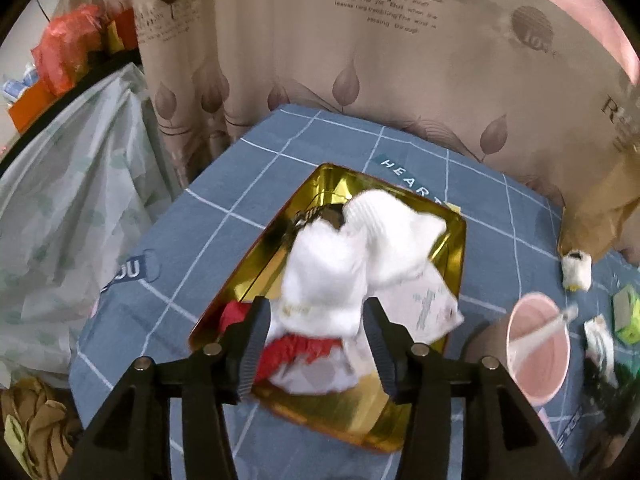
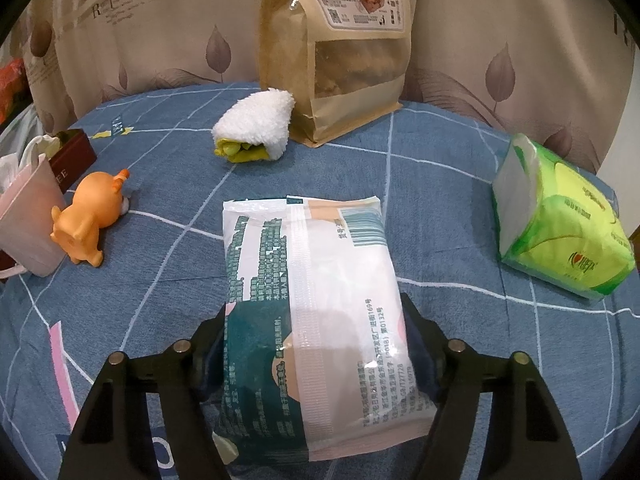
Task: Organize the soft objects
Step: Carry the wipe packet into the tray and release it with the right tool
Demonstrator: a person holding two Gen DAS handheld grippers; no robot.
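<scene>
In the left wrist view a gold tin [image 1: 454, 248] lies on the blue checked cloth [image 1: 224, 232]. White socks [image 1: 344, 256] with a paper tag [image 1: 426, 304] are piled in it over a red cloth [image 1: 298, 350]. My left gripper [image 1: 318, 340] hangs over the tin's near end, open, its pads either side of the socks without pressing them. In the right wrist view a flat white and teal wipes pack [image 2: 316, 280] lies on the cloth. My right gripper [image 2: 314, 340] is shut on its near half, both pads against its sides.
A rolled white towel [image 2: 254, 130] with a yellow-green core lies before a tall kraft paper bag [image 2: 336, 40]. An orange toy animal [image 2: 90, 220] leans on a pink cup [image 2: 24, 220]. A green tissue pack [image 2: 560, 220] lies to the right. A leaf-print curtain [image 2: 500, 72] hangs behind.
</scene>
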